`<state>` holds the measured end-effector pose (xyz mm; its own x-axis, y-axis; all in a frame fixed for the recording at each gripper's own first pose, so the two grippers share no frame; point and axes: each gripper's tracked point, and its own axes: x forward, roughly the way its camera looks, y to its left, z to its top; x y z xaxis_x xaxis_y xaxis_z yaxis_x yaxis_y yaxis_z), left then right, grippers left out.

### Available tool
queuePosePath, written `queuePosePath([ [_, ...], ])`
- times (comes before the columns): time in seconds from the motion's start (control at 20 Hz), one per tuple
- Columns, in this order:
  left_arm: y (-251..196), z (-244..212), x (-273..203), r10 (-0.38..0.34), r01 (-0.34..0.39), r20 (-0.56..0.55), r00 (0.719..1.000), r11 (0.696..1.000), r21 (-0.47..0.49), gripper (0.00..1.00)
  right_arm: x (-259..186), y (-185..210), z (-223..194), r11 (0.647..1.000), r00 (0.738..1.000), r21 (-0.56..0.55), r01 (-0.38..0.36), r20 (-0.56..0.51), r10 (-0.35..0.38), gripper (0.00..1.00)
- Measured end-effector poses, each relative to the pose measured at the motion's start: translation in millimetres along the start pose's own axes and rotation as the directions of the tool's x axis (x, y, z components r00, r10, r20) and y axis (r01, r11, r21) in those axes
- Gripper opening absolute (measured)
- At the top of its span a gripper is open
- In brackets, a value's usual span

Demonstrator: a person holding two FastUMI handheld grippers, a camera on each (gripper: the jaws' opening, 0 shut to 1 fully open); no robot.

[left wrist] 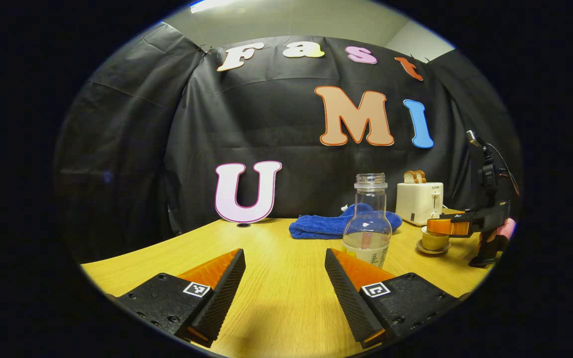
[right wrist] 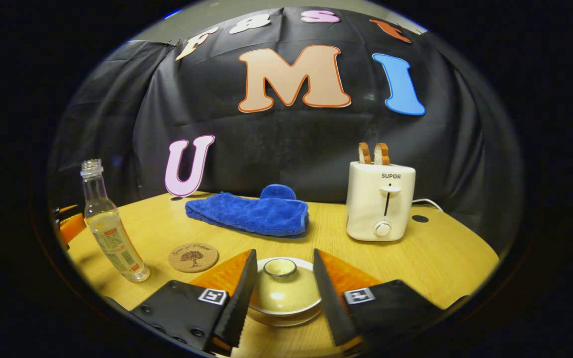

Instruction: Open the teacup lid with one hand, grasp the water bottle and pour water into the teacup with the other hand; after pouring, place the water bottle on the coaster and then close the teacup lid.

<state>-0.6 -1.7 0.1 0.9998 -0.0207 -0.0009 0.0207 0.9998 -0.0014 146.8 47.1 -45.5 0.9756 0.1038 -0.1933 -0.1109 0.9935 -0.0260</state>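
Right tool [right wrist: 282, 278]: spread, straddling the beige ceramic teacup lid [right wrist: 284, 288]. Left tool [left wrist: 285, 278]: spread, facing the clear glass water bottle [left wrist: 367, 223] on the wooden table [left wrist: 276, 258].

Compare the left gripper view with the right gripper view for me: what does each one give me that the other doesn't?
Left gripper view: the right gripper seen from outside, over the teacup, and the left gripper open, short of the water bottle.
Right gripper view: the coaster, bare, beside the bottle, and the teacup lid sitting between the right gripper's open fingers.
Both share: bottle, teacup, blue towel, toaster and table.
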Motion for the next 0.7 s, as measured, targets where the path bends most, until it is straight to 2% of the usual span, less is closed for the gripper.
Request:
queuePosePath([
  [0.1, 0, 0, 0, 0.000, 0.000, 0.000, 1.000, 1.000, 0.000, 0.94, -8, 1, 9, 0.999, 1.000, -0.029, 0.015, 0.018, -0.014, 0.44],
  [0.15, 0, -1, 0, 0.000, 0.000, 0.000, 1.000, 1.000, 0.000, 0.94, -10, 2, 9, 0.999, 1.000, -0.044, 0.022, 0.021, -0.021, 0.38],
  [0.25, 0, -1, 0, 0.000, 0.000, 0.000, 1.000, 1.000, 0.000, 0.94, -11, 2, 9, 0.998, 0.999, -0.061, 0.030, 0.021, -0.028, 0.36],
  [0.3, 0, 0, 0, 0.000, 0.000, 0.000, 1.000, 1.000, 0.000, 0.94, -10, 3, 8, 0.998, 0.999, -0.062, 0.026, 0.020, -0.025, 0.31],
  [0.55, 0, 0, 0, -0.001, 0.001, 0.001, 1.000, 1.000, 0.000, 0.94, -25, 6, 22, 0.995, 0.993, -0.097, 0.036, 0.112, -0.025, 0.31],
  [0.7, -1, 0, 0, -0.019, 0.019, 0.001, 1.000, 1.000, 0.000, 0.94, -42, 8, 20, 0.994, 0.992, -0.103, 0.032, 0.123, -0.019, 0.31],
])
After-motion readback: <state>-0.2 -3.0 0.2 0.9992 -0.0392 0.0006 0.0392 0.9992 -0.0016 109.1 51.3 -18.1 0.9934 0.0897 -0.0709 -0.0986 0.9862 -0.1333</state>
